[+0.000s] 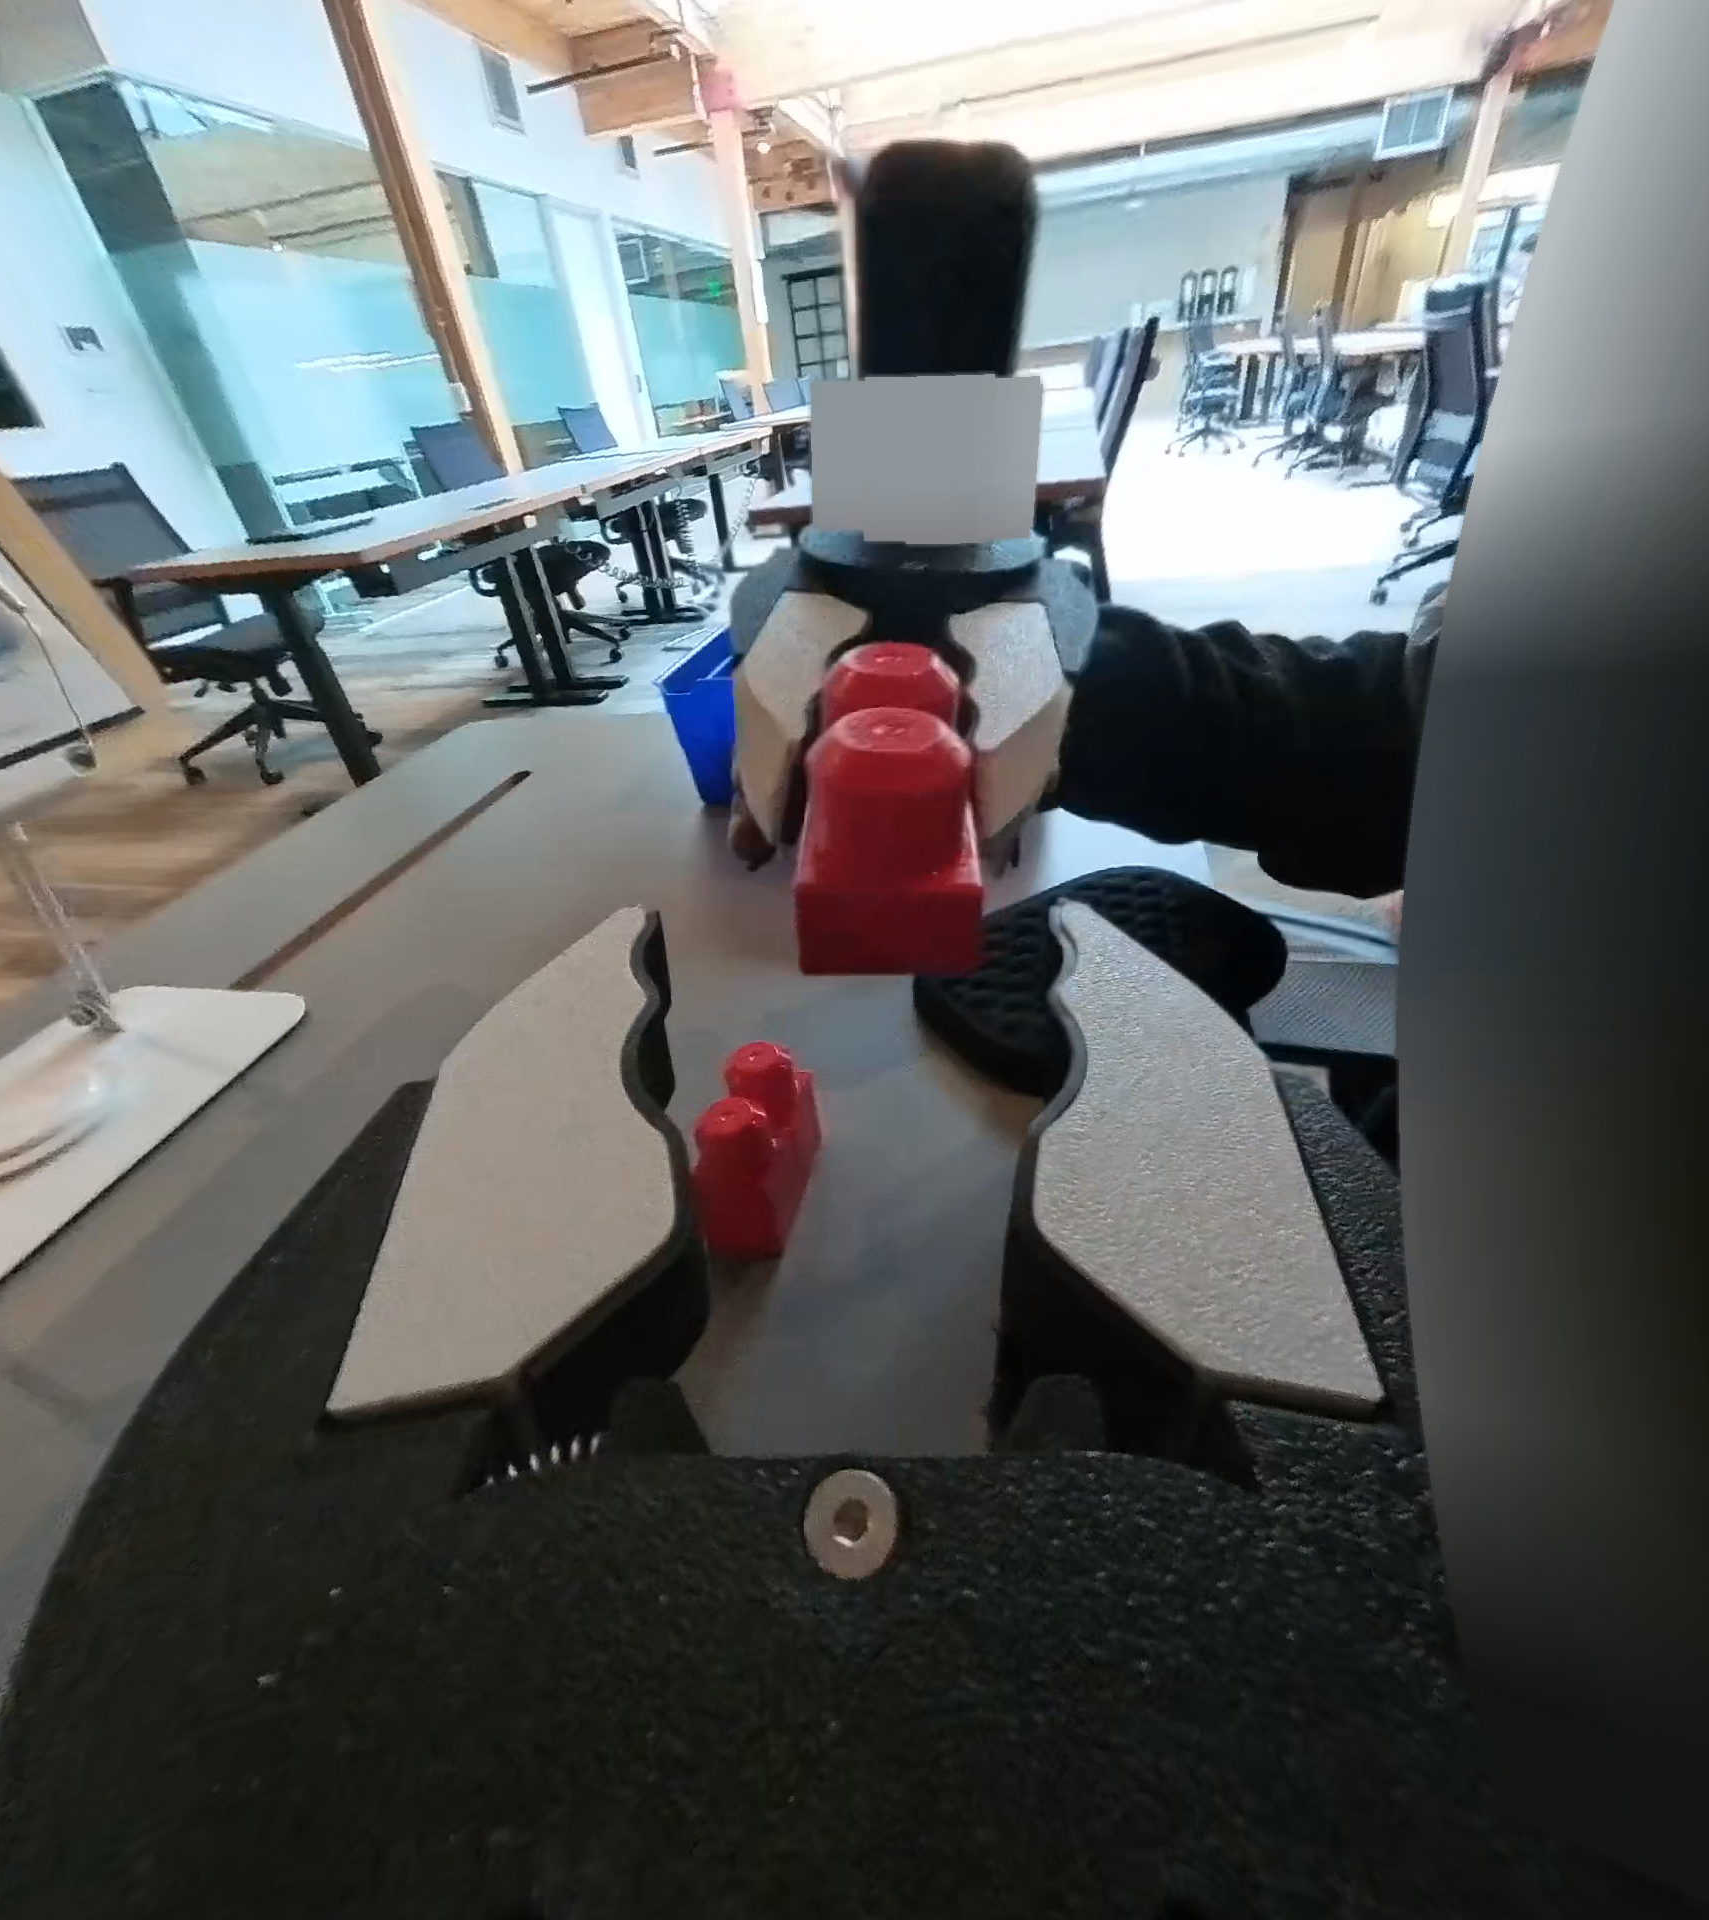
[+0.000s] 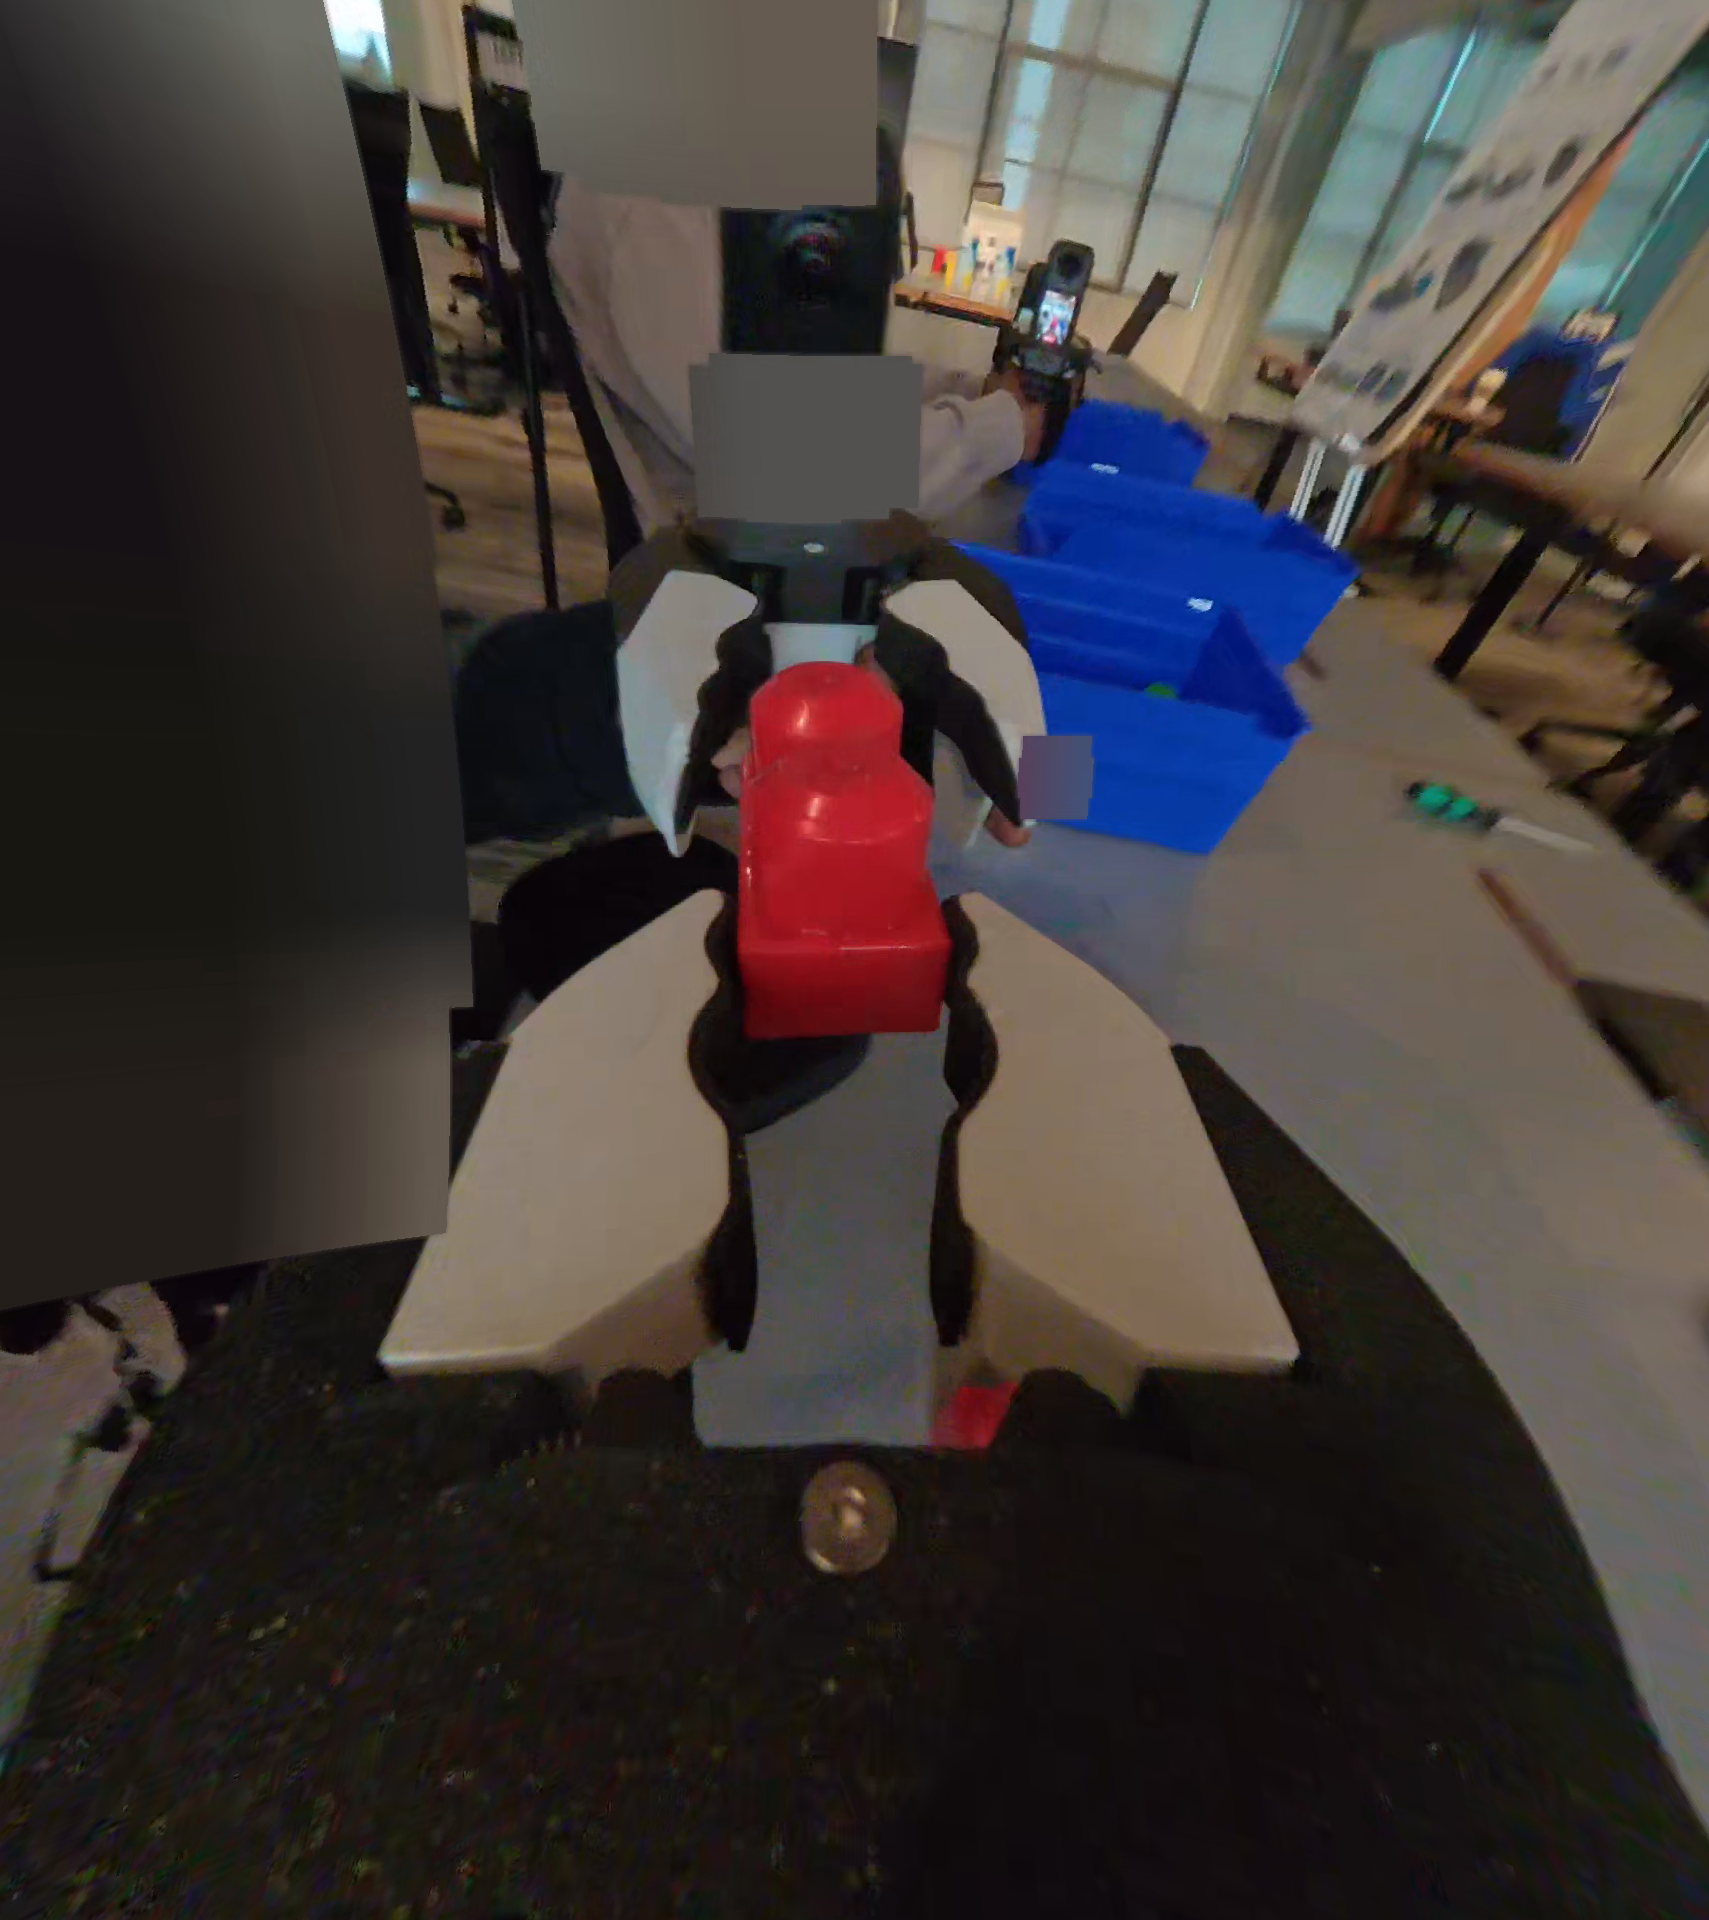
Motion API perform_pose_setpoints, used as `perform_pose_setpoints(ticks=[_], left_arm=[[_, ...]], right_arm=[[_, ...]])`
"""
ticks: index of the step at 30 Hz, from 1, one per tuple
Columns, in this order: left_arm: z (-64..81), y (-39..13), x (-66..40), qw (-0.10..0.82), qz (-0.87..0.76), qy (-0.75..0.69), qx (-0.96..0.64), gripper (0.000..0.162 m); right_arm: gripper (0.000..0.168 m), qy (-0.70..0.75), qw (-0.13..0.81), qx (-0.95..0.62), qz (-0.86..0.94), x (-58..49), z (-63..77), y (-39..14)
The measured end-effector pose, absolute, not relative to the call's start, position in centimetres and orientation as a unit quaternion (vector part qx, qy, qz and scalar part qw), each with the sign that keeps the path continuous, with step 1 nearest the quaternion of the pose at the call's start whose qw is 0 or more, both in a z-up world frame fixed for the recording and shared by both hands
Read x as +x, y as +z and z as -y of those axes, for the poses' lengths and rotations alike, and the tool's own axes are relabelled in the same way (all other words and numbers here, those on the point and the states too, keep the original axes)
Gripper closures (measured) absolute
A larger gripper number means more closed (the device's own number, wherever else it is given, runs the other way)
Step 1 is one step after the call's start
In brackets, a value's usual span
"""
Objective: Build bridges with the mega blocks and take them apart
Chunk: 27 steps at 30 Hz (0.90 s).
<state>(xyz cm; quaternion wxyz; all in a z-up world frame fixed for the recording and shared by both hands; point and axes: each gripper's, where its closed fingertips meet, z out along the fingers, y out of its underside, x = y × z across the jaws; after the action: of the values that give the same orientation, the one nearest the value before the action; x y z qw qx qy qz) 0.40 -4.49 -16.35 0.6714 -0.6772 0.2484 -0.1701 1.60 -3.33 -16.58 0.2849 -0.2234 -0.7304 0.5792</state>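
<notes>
The right claw [image 2: 845,997] is clamped on the near end of a red two-stud block [image 2: 834,883], held above the grey table [image 2: 1349,987]. The left claw [image 1: 855,925] faces it with its fingers spread apart, gripping nothing; the held block's far end lies just beyond its tips. A second, smaller-looking red block [image 1: 756,1169] stands on the table between the left claw's fingers, close to the left-hand one. Blue bins [image 2: 1162,665] sit farther along the table.

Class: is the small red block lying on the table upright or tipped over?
Upright: the small red block rests on the table, both studs pointing up.
</notes>
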Motion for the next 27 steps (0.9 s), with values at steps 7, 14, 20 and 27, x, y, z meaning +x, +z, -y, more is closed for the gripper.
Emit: perform_pose_setpoints(ticks=[7,14,20,27], left_arm=[[4.3,-16.6,1.0,0.672,-0.265,-0.147,-0.676,0.11],[4.3,-17.2,1.0,0.658,-0.265,-0.153,-0.688,0.126],[3.8,-18.6,1.1,0.642,-0.264,-0.163,-0.701,0.127],[2.9,-19.3,2.1,0.642,-0.276,-0.167,-0.696,0.127]], right_arm=[[0.132,0.612,0.235,-0.247,0.714,1.6,3.6,-16.6],[0.132,0.597,0.23,-0.256,0.725,1.4,3.4,-17.3],[0.117,0.447,0.164,-0.265,0.839,1.7,2.8,-18.7],[0.113,0.185,0.045,-0.268,0.945,2.4,1.9,-19.2]])
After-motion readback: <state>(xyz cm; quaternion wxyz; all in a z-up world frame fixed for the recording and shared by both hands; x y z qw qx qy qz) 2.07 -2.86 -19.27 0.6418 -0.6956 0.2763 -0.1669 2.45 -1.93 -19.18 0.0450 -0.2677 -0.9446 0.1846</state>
